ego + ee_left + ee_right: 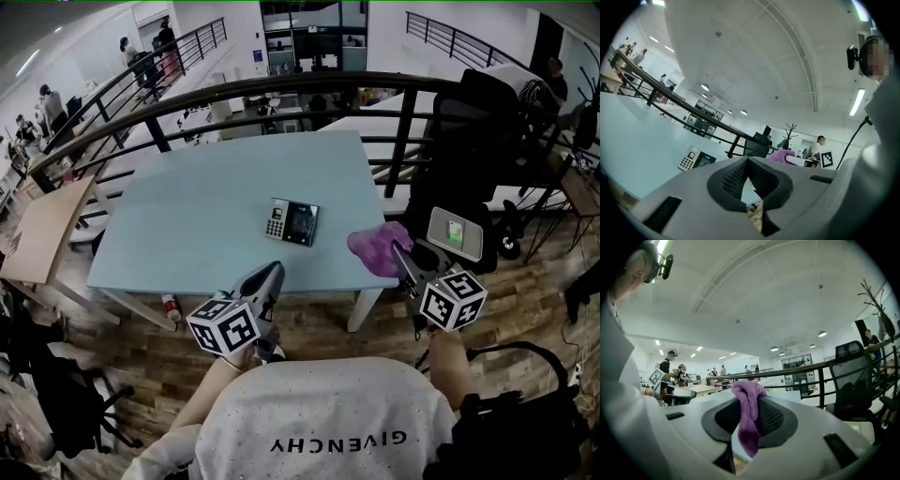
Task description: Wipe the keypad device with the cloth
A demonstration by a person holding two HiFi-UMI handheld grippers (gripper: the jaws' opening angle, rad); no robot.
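Note:
The keypad device (292, 221), black with a white number pad, lies flat near the middle of the pale blue table (187, 225). It shows small in the left gripper view, keypad device (695, 158). My right gripper (397, 251) is shut on a purple cloth (378, 247), held over the table's near right corner. The cloth (749, 418) hangs pinched between the jaws. My left gripper (273, 271) is shut with nothing in it, at the table's near edge, short of the device.
A black railing (309, 86) runs behind the table. A black office chair (469, 141) stands at the right, with a small white side table (457, 233) beside my right gripper. A wooden desk (42, 230) is at the left. Wooden floor lies below.

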